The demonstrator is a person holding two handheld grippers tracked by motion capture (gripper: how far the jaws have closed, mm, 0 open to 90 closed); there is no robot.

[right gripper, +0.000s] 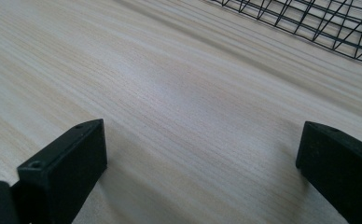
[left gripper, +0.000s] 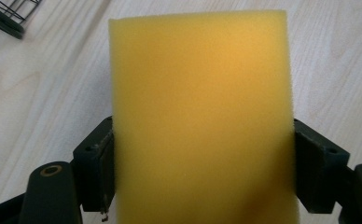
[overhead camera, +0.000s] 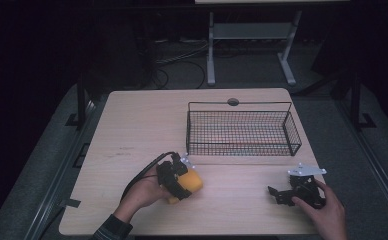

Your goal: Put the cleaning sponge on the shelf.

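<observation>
A yellow sponge (overhead camera: 193, 181) sits low over the wooden table (overhead camera: 132, 130) near its front middle, clamped by my left gripper (overhead camera: 182, 182). In the left gripper view the sponge (left gripper: 202, 116) is a tall yellow block pressed between both black jaws, and my left gripper (left gripper: 202, 172) is shut on it. My right gripper (overhead camera: 277, 195) rests at the front right of the table, held by a hand. Its jaws stand wide apart over bare wood in the right gripper view, so my right gripper (right gripper: 202, 163) is open and holds nothing.
A black wire basket (overhead camera: 242, 131) stands at the back right of the table, with nothing visible inside. Its mesh shows at the top right in the right gripper view (right gripper: 309, 23). A desk frame and cables lie on the dark floor beyond.
</observation>
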